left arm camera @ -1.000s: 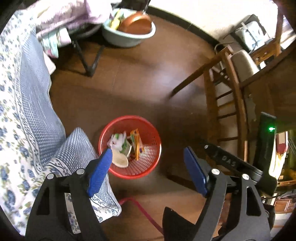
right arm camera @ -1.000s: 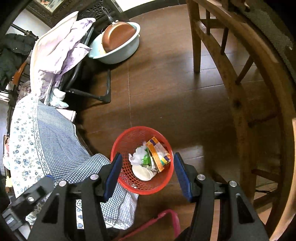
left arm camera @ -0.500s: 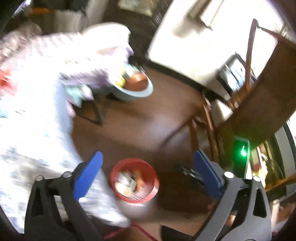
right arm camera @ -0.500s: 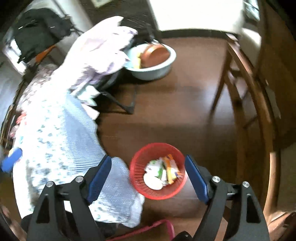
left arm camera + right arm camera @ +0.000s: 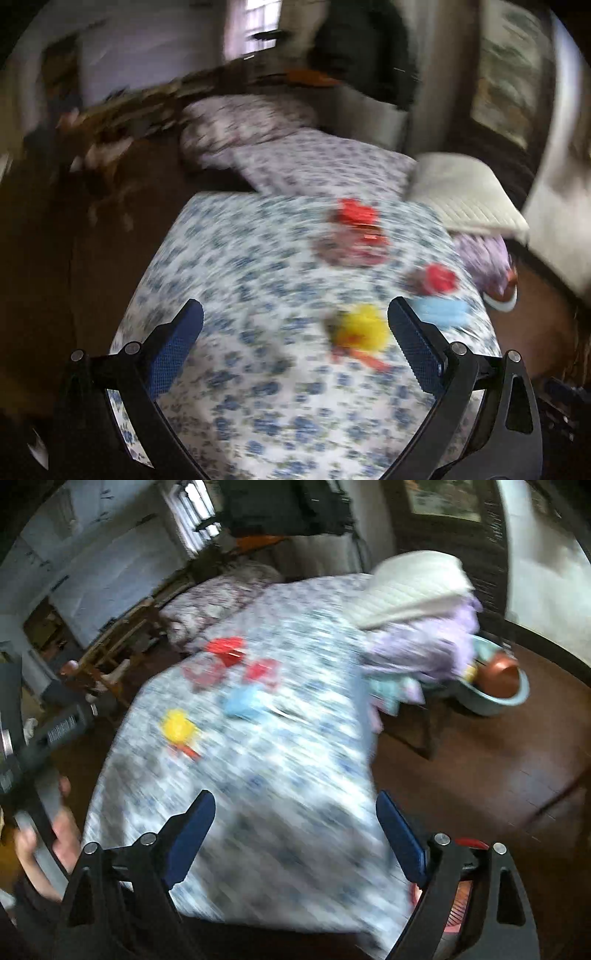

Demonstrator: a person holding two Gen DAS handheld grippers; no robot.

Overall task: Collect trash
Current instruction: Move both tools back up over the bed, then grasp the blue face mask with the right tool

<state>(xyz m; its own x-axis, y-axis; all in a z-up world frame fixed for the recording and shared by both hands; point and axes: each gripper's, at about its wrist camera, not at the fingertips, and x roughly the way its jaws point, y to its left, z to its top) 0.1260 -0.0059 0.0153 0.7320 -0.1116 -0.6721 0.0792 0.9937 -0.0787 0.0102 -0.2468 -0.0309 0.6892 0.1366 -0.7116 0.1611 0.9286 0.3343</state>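
Observation:
Both views are motion-blurred. Several pieces of trash lie on the blue-flowered bedsheet (image 5: 258, 387): a yellow wrapper (image 5: 364, 328), a light blue piece (image 5: 441, 313), a small red piece (image 5: 439, 279) and a red and brownish pile (image 5: 354, 236). My left gripper (image 5: 294, 347) is open and empty above the sheet, the yellow wrapper just inside its right finger. My right gripper (image 5: 295, 840) is open and empty over the sheet's near edge (image 5: 280, 849). It sees the yellow wrapper (image 5: 178, 725), blue piece (image 5: 242, 701) and red pieces (image 5: 225, 648) farther off. The red basket's rim (image 5: 467, 843) peeks behind its right finger.
A white pillow (image 5: 463, 197) and lilac cloth (image 5: 424, 642) lie at the bed's far right. A pale blue basin with a copper pan (image 5: 496, 685) stands on the brown floor. The hand holding the other gripper (image 5: 44, 775) shows at left. Dark furniture lies beyond.
Both grippers have swung up from the red basket on the floor to the bed. The trash on the sheet has come into view. Both stay open and empty.

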